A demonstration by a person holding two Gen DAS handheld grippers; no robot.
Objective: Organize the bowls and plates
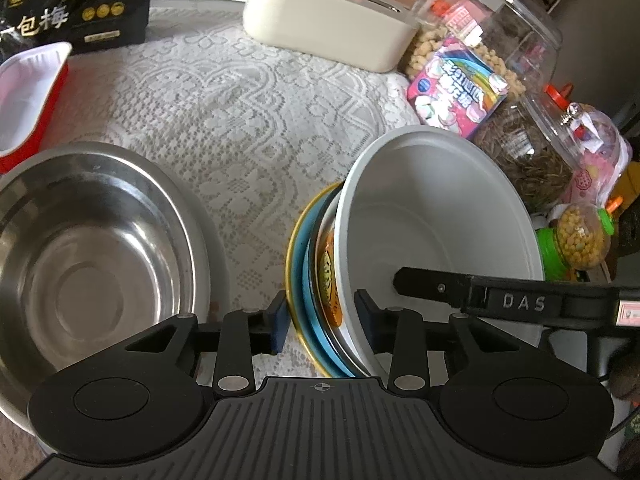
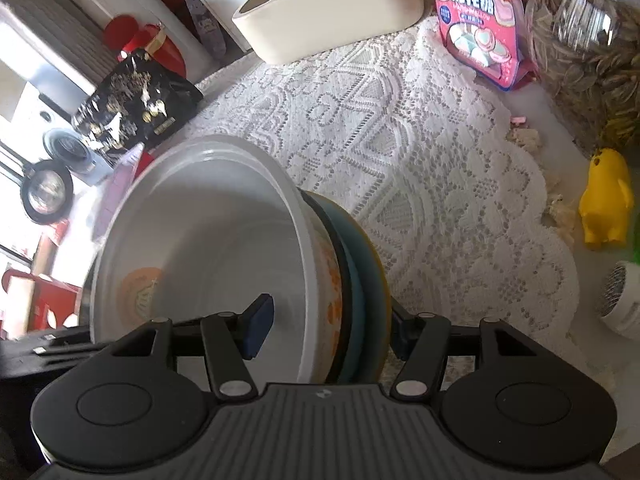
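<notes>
A stack of dishes is held tilted above the lace cloth: a white bowl with an orange pattern outside, nested on a blue plate with a yellow rim. My left gripper is shut on the stack's near edge, one finger each side. My right gripper is shut on the same stack, one finger inside the white bowl and the other behind the blue plate. Its finger also shows in the left wrist view. A steel bowl sits at the left on the table.
A red and white tray and a black bag stand at the far left. A cream box, a marshmallow bag, glass jars and a yellow toy line the back and right. The lace tablecloth covers the table.
</notes>
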